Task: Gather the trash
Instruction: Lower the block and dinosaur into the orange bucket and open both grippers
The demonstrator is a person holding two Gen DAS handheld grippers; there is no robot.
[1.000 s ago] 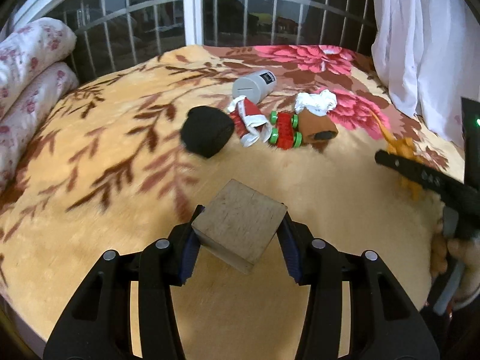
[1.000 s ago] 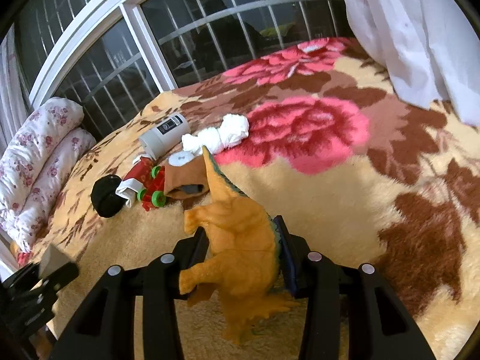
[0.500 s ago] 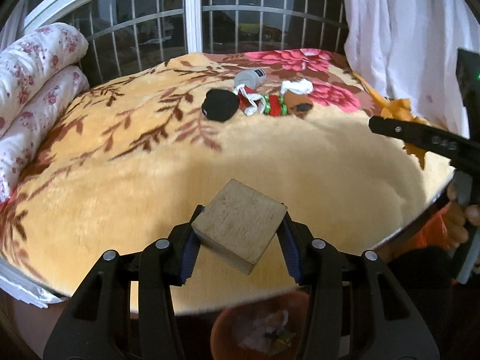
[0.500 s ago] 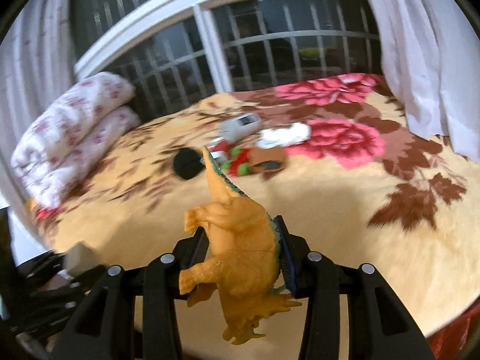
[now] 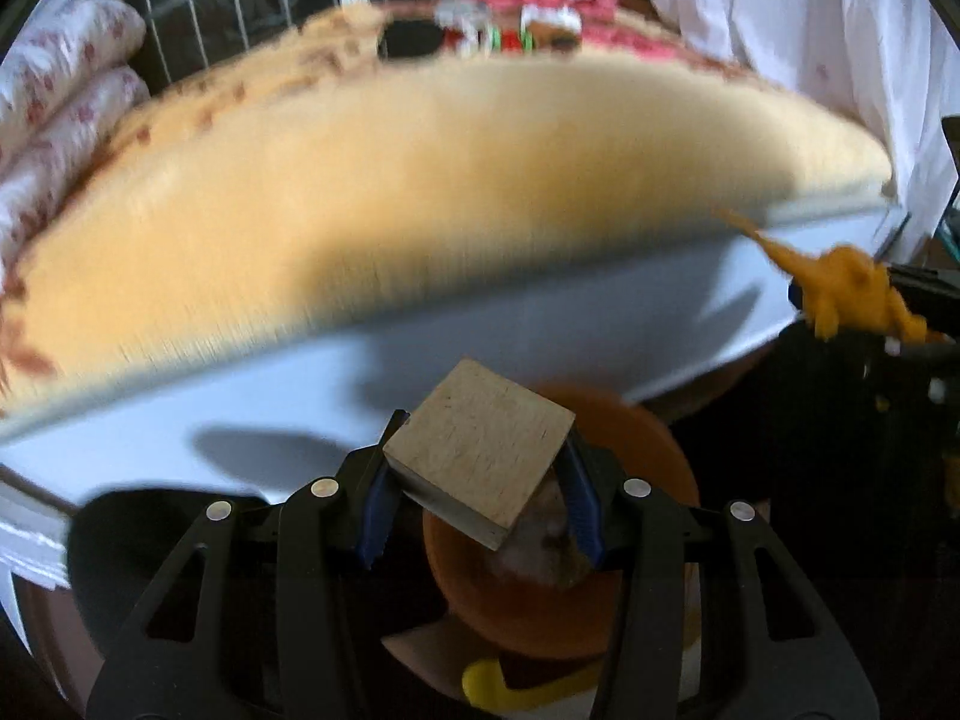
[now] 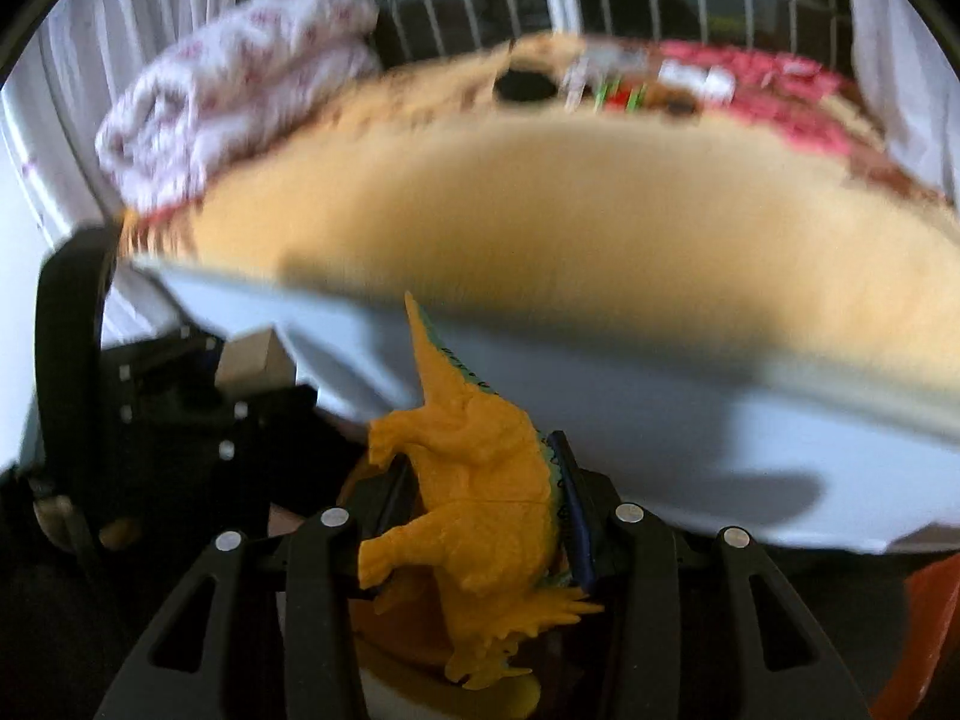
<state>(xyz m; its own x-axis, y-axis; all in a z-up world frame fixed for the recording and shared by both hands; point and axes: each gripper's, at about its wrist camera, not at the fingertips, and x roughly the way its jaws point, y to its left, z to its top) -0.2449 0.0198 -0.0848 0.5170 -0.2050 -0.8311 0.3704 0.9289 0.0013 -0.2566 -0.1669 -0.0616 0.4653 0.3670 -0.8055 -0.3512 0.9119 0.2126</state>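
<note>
My left gripper (image 5: 480, 495) is shut on a wooden block (image 5: 480, 450) and holds it below the bed edge, right above an orange bin (image 5: 648, 444) with crumpled trash inside. My right gripper (image 6: 486, 510) is shut on an orange toy dinosaur (image 6: 480, 480), also low beside the bed; the dinosaur also shows in the left wrist view (image 5: 840, 294). The block shows at the left of the right wrist view (image 6: 255, 360). Far back on the bed lie a black ball (image 5: 408, 39), a grey can and red-green toys (image 5: 504, 36), blurred.
The bed with its yellow floral blanket (image 5: 420, 180) and white side panel (image 5: 300, 402) fills the view ahead. Rolled floral bedding (image 5: 54, 96) lies at the left, a white curtain (image 5: 810, 30) hangs at the right, and a barred window is behind.
Both grippers have dropped from over the blanket to below the bed edge, still holding the block and the dinosaur. The orange bin has come in under the left gripper.
</note>
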